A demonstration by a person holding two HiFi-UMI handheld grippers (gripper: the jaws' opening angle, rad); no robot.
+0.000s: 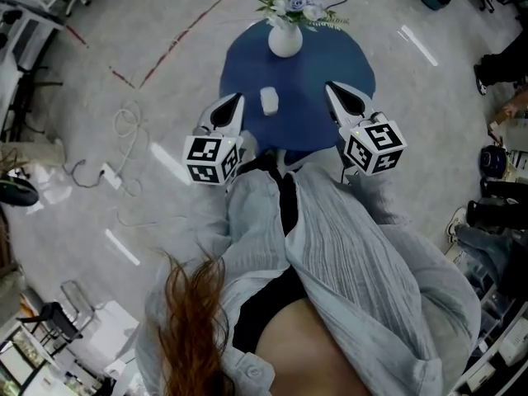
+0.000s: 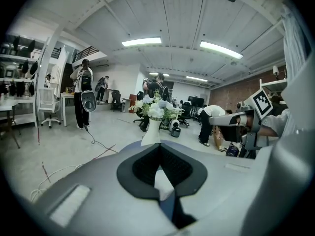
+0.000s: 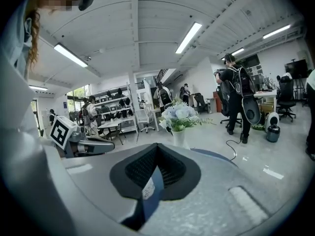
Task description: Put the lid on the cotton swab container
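Observation:
A small white container [image 1: 269, 100] stands on the round blue table [image 1: 318, 126], between my two grippers and touched by neither. I cannot tell a separate lid from it. My left gripper [image 1: 236, 99] hovers at the table's left edge, jaws together and empty. My right gripper [image 1: 331, 87] hangs over the table's right part, also shut with nothing held. In the left gripper view a white patch [image 2: 163, 182] of the container shows through the slit below the shut gripper [image 2: 160, 145]. The right gripper view shows a white labelled bit [image 3: 148, 188] below the shut gripper [image 3: 156, 145].
A white vase of pale flowers [image 1: 285, 31] stands at the table's far edge. Cables [image 1: 124, 151] lie on the grey floor to the left. People and office furniture [image 3: 236, 97] stand around the room, away from the table.

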